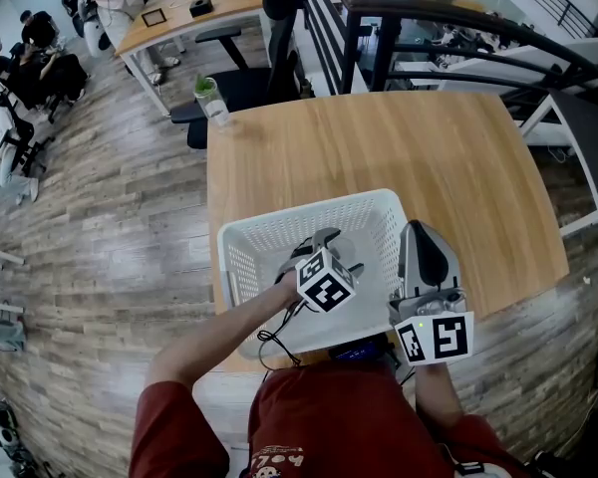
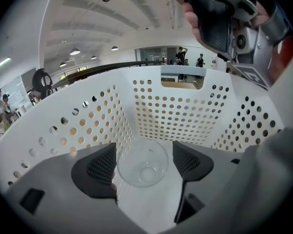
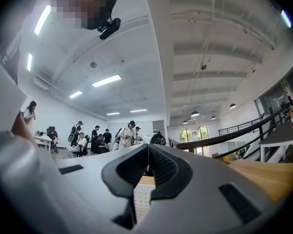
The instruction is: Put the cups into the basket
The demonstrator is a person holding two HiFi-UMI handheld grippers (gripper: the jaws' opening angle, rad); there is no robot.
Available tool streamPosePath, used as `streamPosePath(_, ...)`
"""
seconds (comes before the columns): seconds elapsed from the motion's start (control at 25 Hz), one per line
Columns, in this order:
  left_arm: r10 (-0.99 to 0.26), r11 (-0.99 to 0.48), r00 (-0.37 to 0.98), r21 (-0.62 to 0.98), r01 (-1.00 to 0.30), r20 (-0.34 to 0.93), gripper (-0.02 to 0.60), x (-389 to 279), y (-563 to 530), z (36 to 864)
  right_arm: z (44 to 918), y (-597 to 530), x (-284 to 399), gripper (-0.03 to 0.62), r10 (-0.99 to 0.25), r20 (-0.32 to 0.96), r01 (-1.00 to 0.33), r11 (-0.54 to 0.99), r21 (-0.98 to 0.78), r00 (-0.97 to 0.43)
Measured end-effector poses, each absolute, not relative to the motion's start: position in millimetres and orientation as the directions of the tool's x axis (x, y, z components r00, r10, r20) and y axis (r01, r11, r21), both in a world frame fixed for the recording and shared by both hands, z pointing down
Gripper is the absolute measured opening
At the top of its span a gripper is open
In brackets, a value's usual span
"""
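Note:
A clear plastic cup [image 2: 142, 162] lies on the floor of the white perforated basket [image 2: 171, 106], its mouth facing the camera. My left gripper [image 2: 142, 165] reaches down into the basket [image 1: 279, 229] and stands open, one pad on each side of the cup, the right pad clearly apart from it. In the head view the left gripper [image 1: 329, 245] is inside the basket. My right gripper [image 1: 417, 232] hovers at the basket's right rim, pointing away over the table. Its jaws are shut with nothing between them in the right gripper view [image 3: 147, 165].
The basket sits at the near edge of a wooden table [image 1: 429, 157]. A small plant in a glass [image 1: 209, 96] stands at the table's far left corner. An office chair [image 1: 244, 88] and a dark railing [image 1: 458, 13] are behind the table. People sit far left.

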State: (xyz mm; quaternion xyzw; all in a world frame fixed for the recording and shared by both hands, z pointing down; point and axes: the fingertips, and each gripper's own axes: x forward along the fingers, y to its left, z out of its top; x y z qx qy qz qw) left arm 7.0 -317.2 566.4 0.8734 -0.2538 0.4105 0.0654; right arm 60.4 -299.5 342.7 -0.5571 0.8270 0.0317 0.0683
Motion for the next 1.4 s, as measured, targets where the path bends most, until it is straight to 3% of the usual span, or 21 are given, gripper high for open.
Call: streamPosePath(1.4, -0.369, -0.882, 0.555, -0.092, -0.463, 0.746, 0.360, 2, -303, 538, 337, -299, 58, 0.011, -0.913, -0.154, -0.922, 0.386, -0.033, -0.377)
